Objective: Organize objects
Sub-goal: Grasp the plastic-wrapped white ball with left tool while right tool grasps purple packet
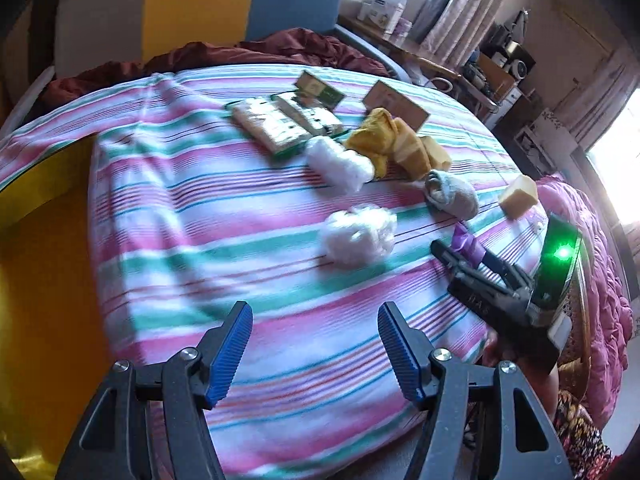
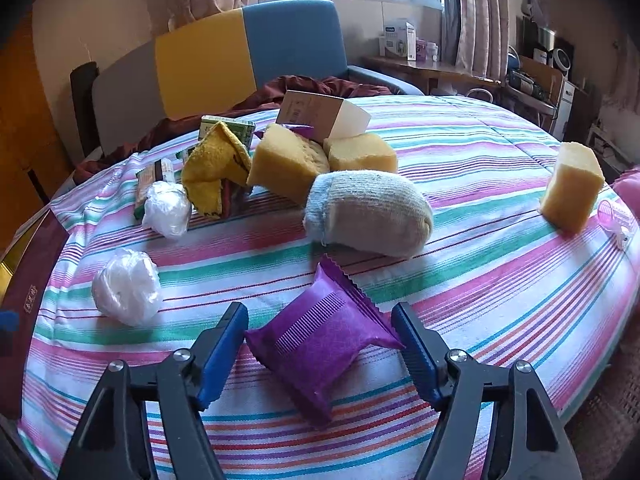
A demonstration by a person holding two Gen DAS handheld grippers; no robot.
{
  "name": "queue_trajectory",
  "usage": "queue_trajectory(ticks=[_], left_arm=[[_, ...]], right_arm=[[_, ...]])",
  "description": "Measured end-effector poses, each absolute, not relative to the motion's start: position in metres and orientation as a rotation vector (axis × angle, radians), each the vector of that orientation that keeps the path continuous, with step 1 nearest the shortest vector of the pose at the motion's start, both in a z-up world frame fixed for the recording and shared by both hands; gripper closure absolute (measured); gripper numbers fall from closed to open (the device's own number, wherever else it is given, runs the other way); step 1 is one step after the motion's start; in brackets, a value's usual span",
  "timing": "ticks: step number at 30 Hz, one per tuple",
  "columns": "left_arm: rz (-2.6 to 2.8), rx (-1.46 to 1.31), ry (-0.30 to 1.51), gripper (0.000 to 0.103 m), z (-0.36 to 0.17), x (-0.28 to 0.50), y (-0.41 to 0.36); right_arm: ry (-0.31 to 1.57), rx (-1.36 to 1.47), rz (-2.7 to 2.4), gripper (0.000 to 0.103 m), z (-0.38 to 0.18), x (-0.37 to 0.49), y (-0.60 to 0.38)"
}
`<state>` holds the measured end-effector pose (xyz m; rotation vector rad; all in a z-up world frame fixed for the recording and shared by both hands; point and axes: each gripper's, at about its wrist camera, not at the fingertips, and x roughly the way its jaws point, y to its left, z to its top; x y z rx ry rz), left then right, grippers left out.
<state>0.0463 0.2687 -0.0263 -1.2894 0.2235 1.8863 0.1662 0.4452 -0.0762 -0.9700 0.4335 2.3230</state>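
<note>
2 grippers work above a striped bed [image 2: 480, 184] strewn with sponges, socks and packets. Right gripper [image 2: 320, 340] straddles a purple packet [image 2: 316, 344] at lower centre, jaws half open, pads apparently not yet pressing; closing looks next. Left gripper [image 1: 316, 344] hangs wide open, empty. Only the left view shows the right tool's green light [image 1: 564, 254].
</note>
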Motion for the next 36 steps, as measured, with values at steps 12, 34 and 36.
queue_trajectory(ticks=[12, 34, 36], left_arm=[[1.828, -1.235, 0.169, 0.037, -0.053, 0.030, 0.339], [1.865, -1.185, 0.036, 0.064, -0.075, 0.020, 0.311], [1.859, -1.198, 0.000, 0.064, -0.072, 0.020, 0.303]], right_arm=[[0.384, -0.983, 2.324, 0.030, -0.080, 0.166, 0.442], [0.364, -0.983, 2.316, 0.030, -0.081, 0.165, 0.441], [0.359, -0.984, 2.315, 0.030, -0.081, 0.164, 0.440]])
